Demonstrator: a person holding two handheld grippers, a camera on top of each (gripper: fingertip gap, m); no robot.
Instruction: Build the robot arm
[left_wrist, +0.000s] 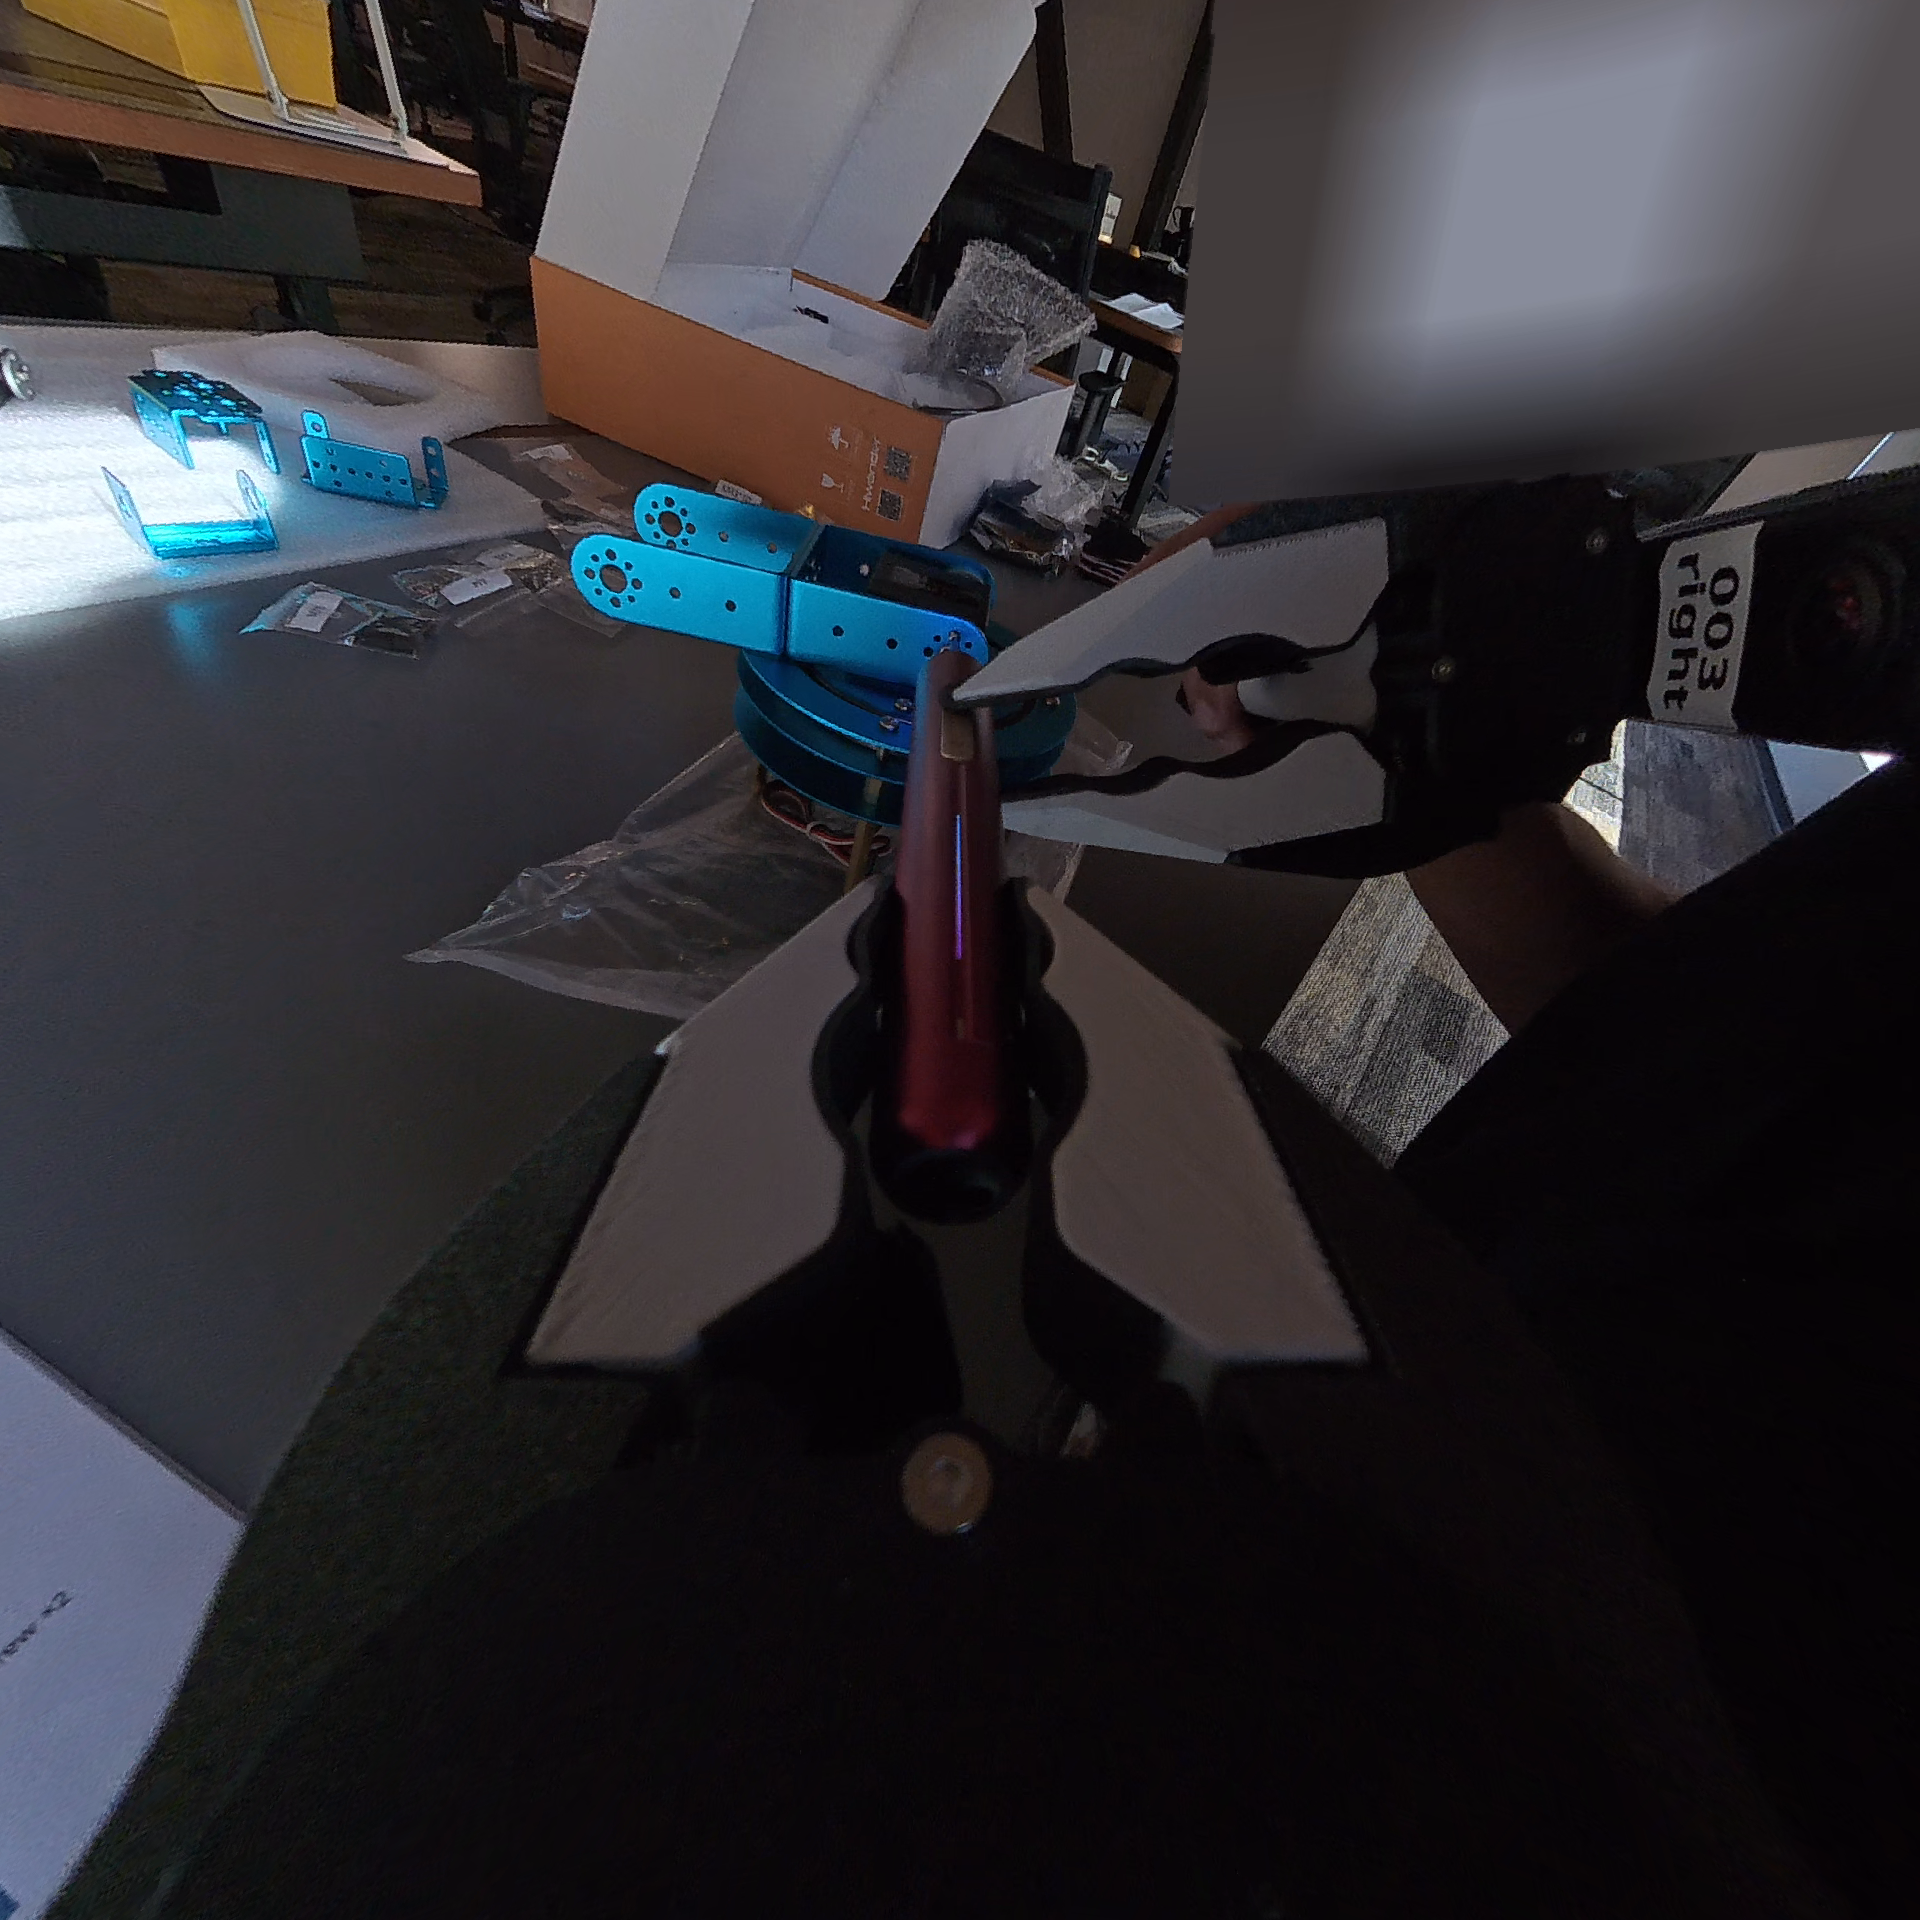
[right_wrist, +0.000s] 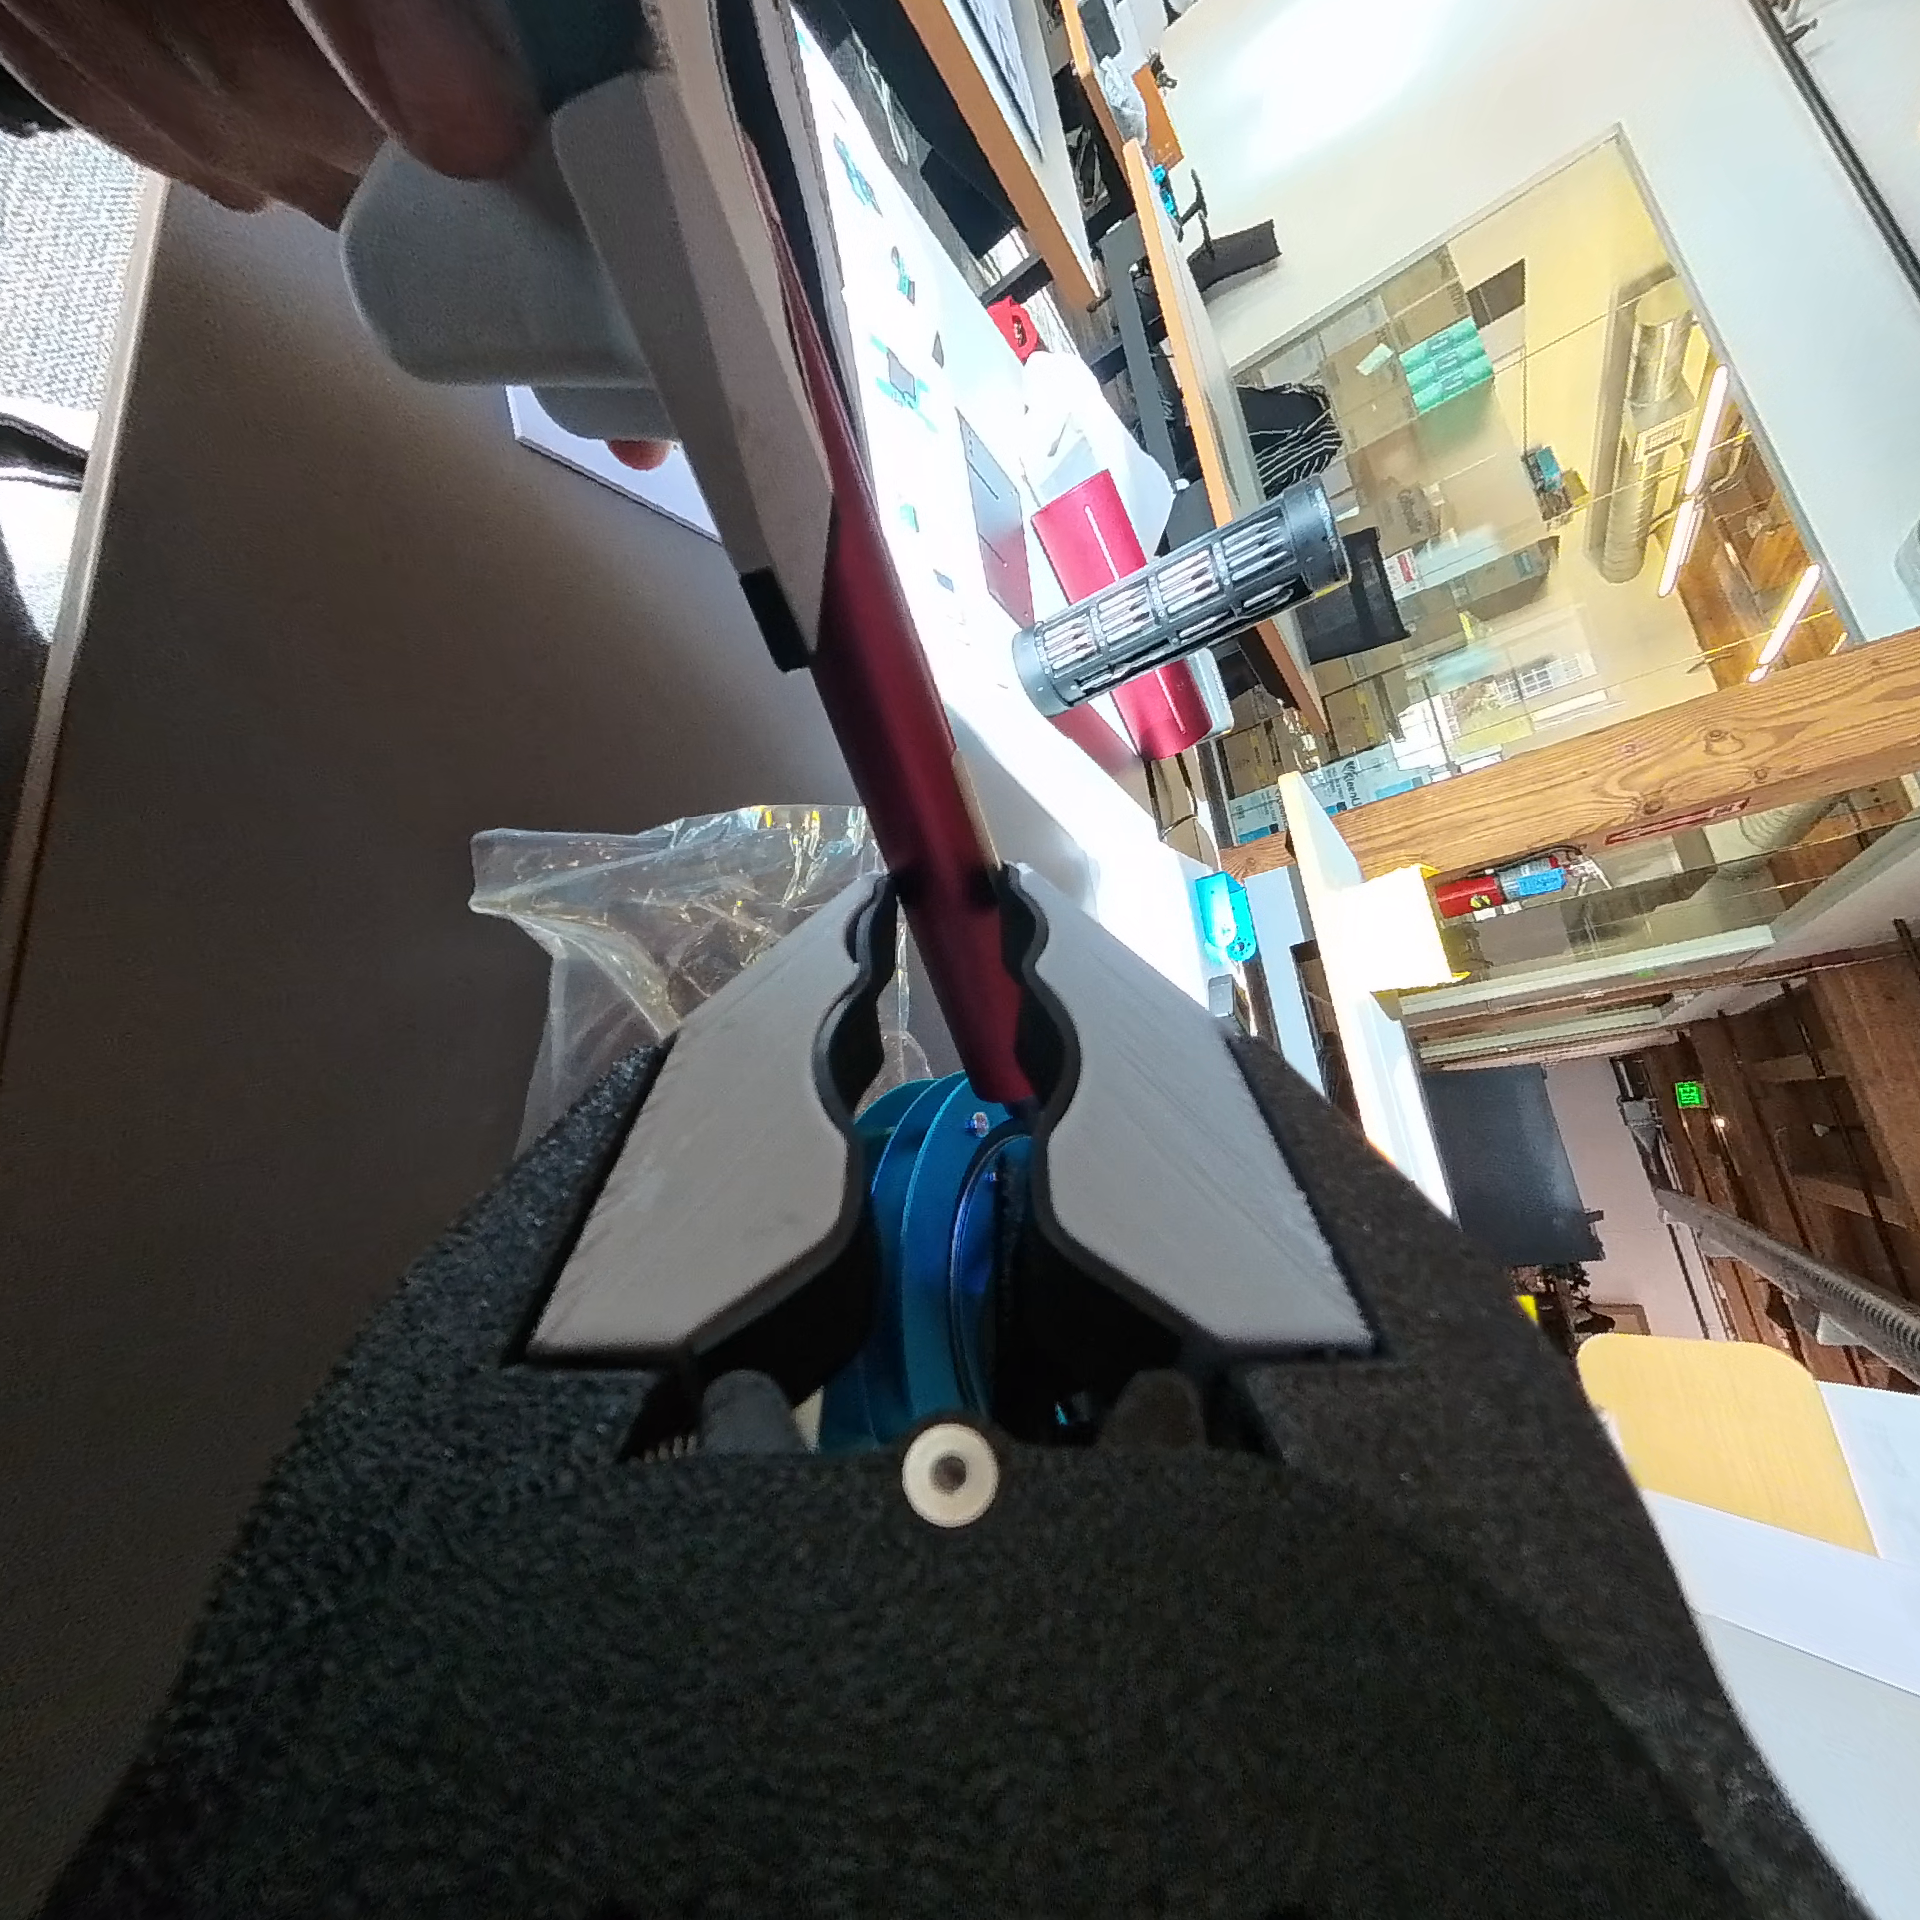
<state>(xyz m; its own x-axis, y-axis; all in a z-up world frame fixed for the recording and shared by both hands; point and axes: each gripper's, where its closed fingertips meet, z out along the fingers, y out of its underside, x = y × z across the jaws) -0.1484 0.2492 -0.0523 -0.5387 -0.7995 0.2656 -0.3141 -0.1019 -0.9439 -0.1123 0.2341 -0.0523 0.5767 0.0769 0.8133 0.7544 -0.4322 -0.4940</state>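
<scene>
My left gripper (left_wrist: 951, 904) is shut on a red pen-shaped screwdriver (left_wrist: 940, 997) that points forward and down at a blue metal assembly (left_wrist: 790, 613) on a round blue base (left_wrist: 821, 717). My right gripper (left_wrist: 987, 758) comes in from the right, its fingertips closed on the screwdriver's front end. In the right wrist view my right gripper (right_wrist: 940, 883) pinches the red shaft (right_wrist: 883, 707). The blue base (right_wrist: 914, 1195) lies just behind the fingers. The left gripper's finger (right_wrist: 727, 395) holds the shaft higher up.
A crumpled clear plastic bag (left_wrist: 665, 894) lies under the base on the dark table (left_wrist: 260, 935). Loose blue brackets (left_wrist: 197, 416) and small parts bags (left_wrist: 343, 618) lie at far left. An open orange and white box (left_wrist: 727, 364) stands behind. A black bit holder (right_wrist: 1174, 603) rests on a red case (right_wrist: 1101, 561). One gripper's finger ends stand about 5 cm off the other's.
</scene>
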